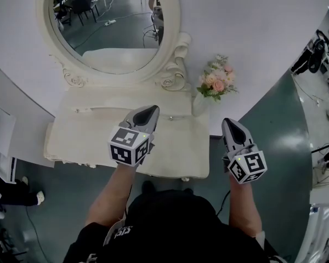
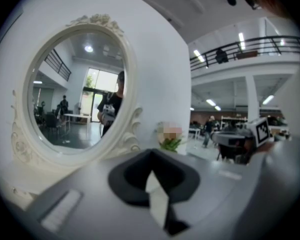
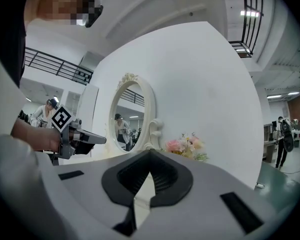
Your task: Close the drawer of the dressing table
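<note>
One left hand-held gripper (image 1: 152,109) hovers over the counter's (image 1: 77,141) middle. One drawer (image 1: 175,171) sits pushed in under its front edge, and one flower vase (image 1: 200,104) stands at the back right corner. One right hand-held gripper (image 1: 228,121) hangs past the front right corner. Both are empty, jaws pressed together.

The cream surface (image 1: 93,141) stood on a dark grey-green floor (image 1: 274,147), with its rear edge set against a white wall (image 1: 252,26). An oval mirror (image 1: 112,26) in a carved cream frame stood upright at the back of the surface, roughly centred. A pale vase (image 1: 200,104) holding pink and white flowers (image 1: 216,83) stood at the rear right corner, just beside the scrolled foot of the mirror frame. Two small pale fittings (image 1: 82,109) sat along a seam running across the top in front of the mirror. Their nature could not be determined.
</note>
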Available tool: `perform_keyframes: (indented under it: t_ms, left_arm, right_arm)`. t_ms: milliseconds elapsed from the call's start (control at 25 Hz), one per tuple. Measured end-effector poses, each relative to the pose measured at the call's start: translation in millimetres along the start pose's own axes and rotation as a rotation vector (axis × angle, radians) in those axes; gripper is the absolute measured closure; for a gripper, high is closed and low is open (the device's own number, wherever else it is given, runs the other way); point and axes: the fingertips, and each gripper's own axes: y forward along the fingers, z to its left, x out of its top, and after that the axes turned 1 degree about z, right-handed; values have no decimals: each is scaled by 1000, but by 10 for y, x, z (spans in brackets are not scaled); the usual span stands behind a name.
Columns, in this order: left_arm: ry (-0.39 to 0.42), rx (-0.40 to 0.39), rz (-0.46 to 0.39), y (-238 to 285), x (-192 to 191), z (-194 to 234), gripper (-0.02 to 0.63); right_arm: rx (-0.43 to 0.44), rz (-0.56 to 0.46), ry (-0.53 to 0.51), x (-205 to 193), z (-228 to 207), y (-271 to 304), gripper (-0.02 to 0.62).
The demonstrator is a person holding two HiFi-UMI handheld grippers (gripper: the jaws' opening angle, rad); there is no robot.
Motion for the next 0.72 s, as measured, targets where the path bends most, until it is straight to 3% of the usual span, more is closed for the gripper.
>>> perform_keyframes:
  t_ms: [280,720]
  left_arm:
    - [11,17,-30,110,233,140,595]
    - [-39,41,-13,44,36,204,595]
  right_arm:
    - [3,-3,9,127,-29,191,603]
    - [9,11,50,70,-40,184,603]
